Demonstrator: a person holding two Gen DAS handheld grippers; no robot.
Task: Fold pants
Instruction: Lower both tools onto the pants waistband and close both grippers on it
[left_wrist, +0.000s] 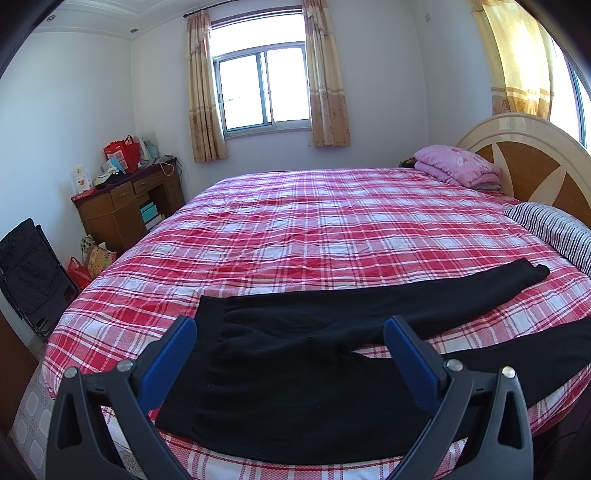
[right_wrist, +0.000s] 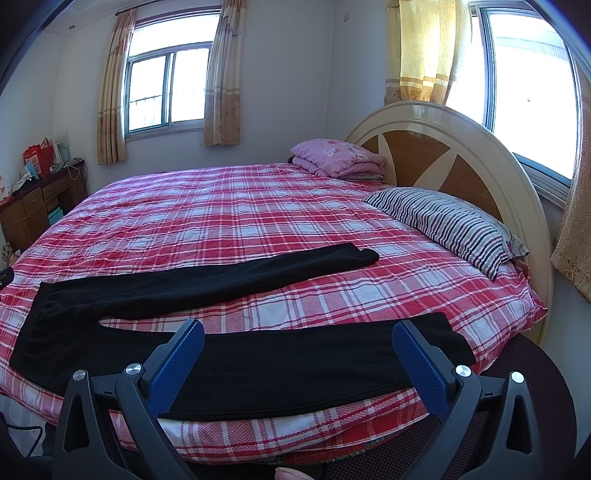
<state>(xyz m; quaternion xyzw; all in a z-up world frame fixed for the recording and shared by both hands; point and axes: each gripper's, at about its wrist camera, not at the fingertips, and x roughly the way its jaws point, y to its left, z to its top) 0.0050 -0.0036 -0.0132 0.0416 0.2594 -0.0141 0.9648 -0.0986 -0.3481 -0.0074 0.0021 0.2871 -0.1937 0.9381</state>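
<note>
Black pants (left_wrist: 295, 373) lie flat on the near edge of a round bed with a red plaid sheet (left_wrist: 314, 229), legs spread apart in a V toward the right. My left gripper (left_wrist: 290, 332) hovers open over the waistband and crotch end, nothing between its blue pads. In the right wrist view the near leg (right_wrist: 295, 365) runs along the bed's edge, and the far leg (right_wrist: 221, 280) lies further back. My right gripper (right_wrist: 298, 334) stands open above the near leg, holding nothing.
A striped pillow (right_wrist: 450, 225) and a folded pink quilt (right_wrist: 338, 155) lie by the rounded headboard (right_wrist: 443, 147). A wooden desk (left_wrist: 129, 206) with bags stands at the left wall, with a dark folded chair (left_wrist: 29, 269) near it. A fingertip (right_wrist: 291, 473) shows at the bottom edge.
</note>
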